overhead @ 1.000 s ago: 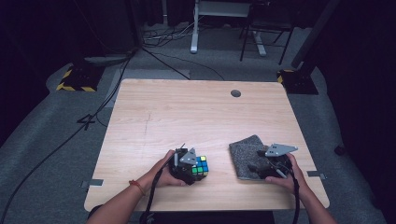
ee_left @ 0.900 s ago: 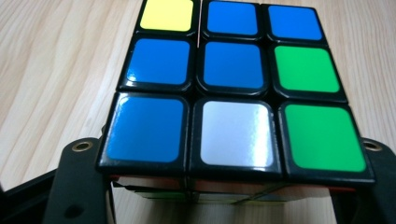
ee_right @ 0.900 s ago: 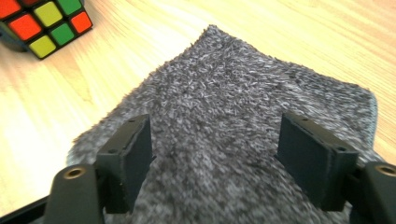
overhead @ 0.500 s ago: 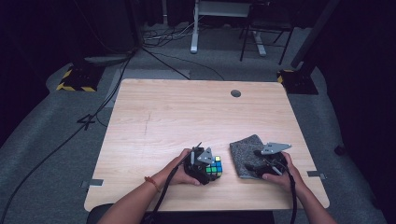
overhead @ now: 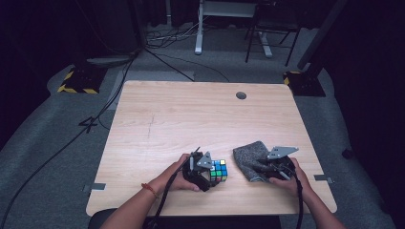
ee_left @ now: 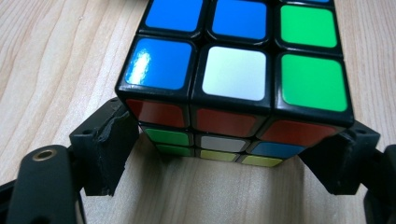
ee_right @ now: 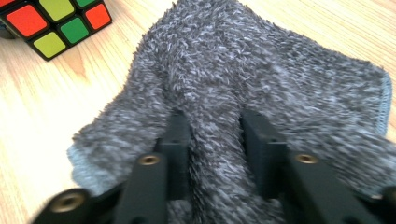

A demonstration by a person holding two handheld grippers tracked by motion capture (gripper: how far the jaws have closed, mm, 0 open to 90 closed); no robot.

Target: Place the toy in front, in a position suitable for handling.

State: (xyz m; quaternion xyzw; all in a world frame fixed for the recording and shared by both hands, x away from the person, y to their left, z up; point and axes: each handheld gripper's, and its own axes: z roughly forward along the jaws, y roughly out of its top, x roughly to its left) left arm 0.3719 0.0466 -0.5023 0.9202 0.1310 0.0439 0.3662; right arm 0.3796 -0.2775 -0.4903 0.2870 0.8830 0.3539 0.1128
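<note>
Near the desk's point(overhead: 157, 119) front edge, left of its middle, the left gripper point(overhead: 206, 172) lies level, pointing right at the cube point(overhead: 218, 170). Its jaws have just been opening; in the left gripper view they flank the cube's point(ee_left: 233, 79) lower corners, and whether the pads still touch it is hard to tell, so the cube seems released. The cube sits flat on the desk, with no long axis, showing blue, white and green stickers on top and red on the near side; no writing is readable. Further right, near the front right corner, the right gripper point(overhead: 261, 168) points left. Its jaws have just been closing and now pinch a ridge of the grey cloth point(overhead: 250, 156), which lies crumpled on the desk point(ee_right: 322, 28).
</note>
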